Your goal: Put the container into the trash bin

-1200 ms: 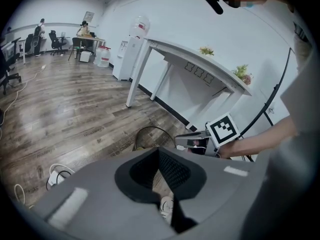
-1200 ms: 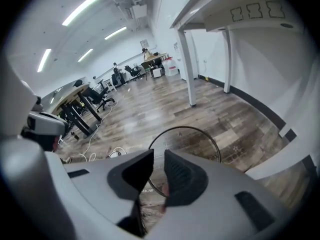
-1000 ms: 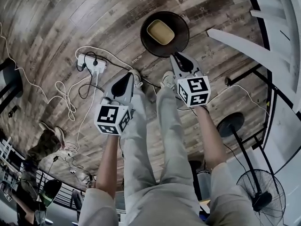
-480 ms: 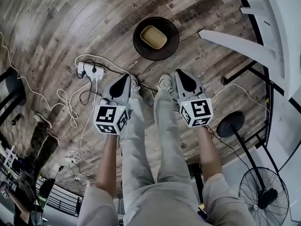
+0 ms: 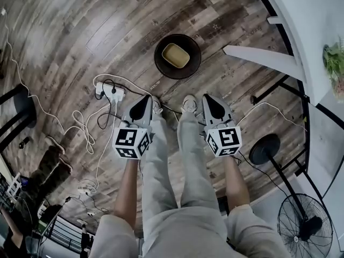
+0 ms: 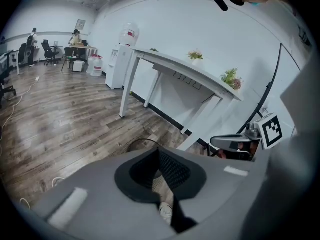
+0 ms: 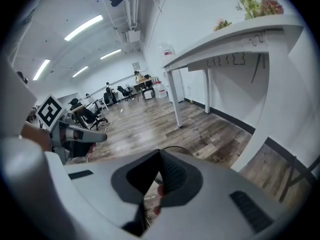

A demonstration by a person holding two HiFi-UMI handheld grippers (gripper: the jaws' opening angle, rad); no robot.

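- Head view, far left: a power strip (image 5: 110, 92) and loose cables (image 5: 80, 123) lie on the wood floor (image 5: 64, 31), out to the left of the left tool (image 5: 143, 105).
- The left tool is pressed together with nothing between its jaws. It is held up in front of the person's legs and points down and forward.
- Centre: the trash bin (image 5: 161, 69) stands on the floor ahead of both tools and well apart from either. The container (image 5: 176, 55) lies flat inside it.
- The right tool (image 5: 210, 104) is pressed together and empty. A second ago its tip reached the bin's near rim. It has since drawn back and up to sit level with the left tool, and its jaws have closed.
- With the container already in the bin and both tools clear of it, the task looks complete; the pull-back reads as a retreat after the drop.
- Far right: a white desk (image 5: 306, 31) carrying a plant (image 5: 334, 58) stands beyond the right tool. A floor fan (image 5: 303, 227) sits behind it, beside the person.
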